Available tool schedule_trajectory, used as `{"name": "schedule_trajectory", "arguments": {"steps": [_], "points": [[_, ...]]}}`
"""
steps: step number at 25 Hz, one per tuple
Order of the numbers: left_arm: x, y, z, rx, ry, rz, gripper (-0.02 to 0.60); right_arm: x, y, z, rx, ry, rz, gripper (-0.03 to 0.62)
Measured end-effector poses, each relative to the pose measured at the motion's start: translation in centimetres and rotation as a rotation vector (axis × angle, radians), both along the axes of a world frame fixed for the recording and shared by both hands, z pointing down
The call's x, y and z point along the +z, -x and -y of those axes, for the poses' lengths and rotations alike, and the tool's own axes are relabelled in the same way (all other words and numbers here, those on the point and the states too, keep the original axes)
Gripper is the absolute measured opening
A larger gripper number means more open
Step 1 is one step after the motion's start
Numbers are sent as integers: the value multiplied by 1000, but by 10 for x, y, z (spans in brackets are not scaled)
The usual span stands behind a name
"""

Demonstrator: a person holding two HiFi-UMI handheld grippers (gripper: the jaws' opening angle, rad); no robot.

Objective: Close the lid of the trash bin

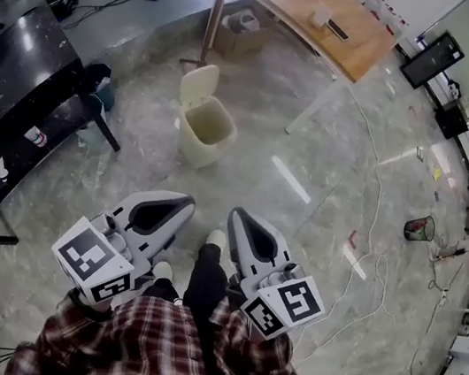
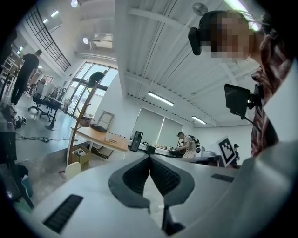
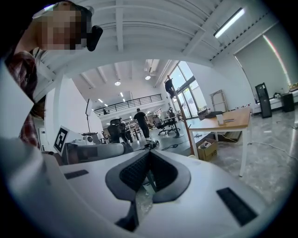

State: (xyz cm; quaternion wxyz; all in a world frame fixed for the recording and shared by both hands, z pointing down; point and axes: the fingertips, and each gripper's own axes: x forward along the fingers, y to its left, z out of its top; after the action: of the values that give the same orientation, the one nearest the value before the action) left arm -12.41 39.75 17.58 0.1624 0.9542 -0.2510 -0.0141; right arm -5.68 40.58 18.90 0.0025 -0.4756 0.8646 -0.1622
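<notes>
Both tongs, left and right, have jaws together, nothing between them, well short of the trash bin. Bin stands on the floor, lid raised upright. Wooden worktop beyond the bin.

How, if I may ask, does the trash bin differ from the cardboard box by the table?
The trash bin is cream and stands apart on the floor; the cardboard box is brown, tucked by the table. The trash bin's lid stands raised; the box shows none. Both are open-topped.
</notes>
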Motion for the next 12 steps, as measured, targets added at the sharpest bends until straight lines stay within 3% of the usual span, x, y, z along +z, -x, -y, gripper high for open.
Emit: {"name": "schedule_trajectory", "arguments": {"steps": [12], "points": [[2, -67, 122, -107, 7, -15, 12, -4, -79, 115, -89, -12, -22, 12]]}}
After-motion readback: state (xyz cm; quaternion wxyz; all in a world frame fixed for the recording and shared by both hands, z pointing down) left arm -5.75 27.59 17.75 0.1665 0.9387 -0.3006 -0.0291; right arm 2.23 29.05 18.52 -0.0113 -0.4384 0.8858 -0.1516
